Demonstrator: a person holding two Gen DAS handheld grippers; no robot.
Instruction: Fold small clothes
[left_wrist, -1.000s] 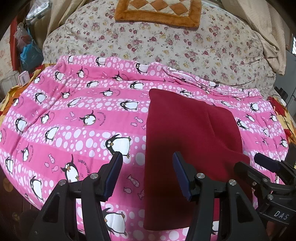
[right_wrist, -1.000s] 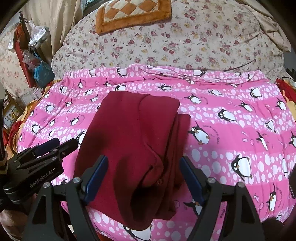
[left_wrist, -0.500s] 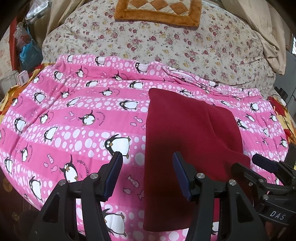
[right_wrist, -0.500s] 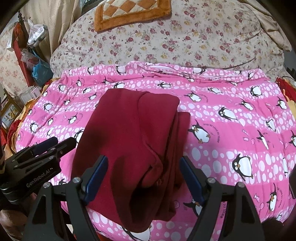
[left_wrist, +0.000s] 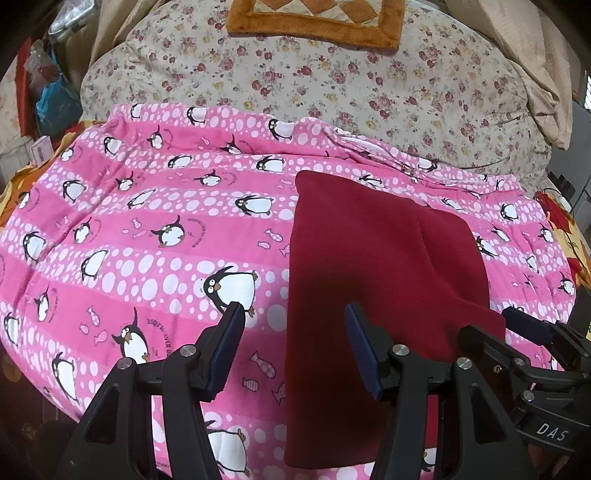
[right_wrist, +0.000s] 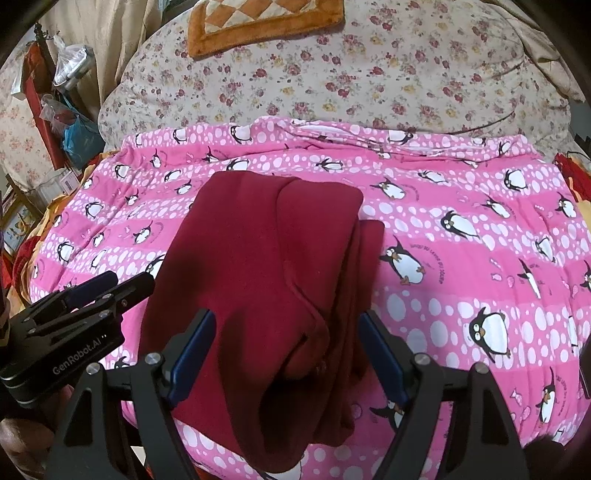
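Observation:
A dark red garment (left_wrist: 376, 266) lies folded lengthwise on the pink penguin-print blanket (left_wrist: 147, 236). In the right wrist view the garment (right_wrist: 258, 266) shows stacked layers along its right side. My left gripper (left_wrist: 293, 328) is open and empty, over the garment's near left edge. It also shows in the right wrist view (right_wrist: 110, 284) at the left. My right gripper (right_wrist: 286, 328) is open and empty, straddling the garment's near end above it. It also shows in the left wrist view (left_wrist: 528, 325) at the right.
A floral quilt (left_wrist: 332, 81) bulges behind the blanket, with an orange-bordered patchwork mat (left_wrist: 314, 18) on it. Bags and boxes (right_wrist: 70, 122) crowd the left side. A red and yellow cloth (left_wrist: 565, 229) lies at the right edge.
Both grippers have stayed nearly still and open. The garment has not moved; the view has shifted only slightly.

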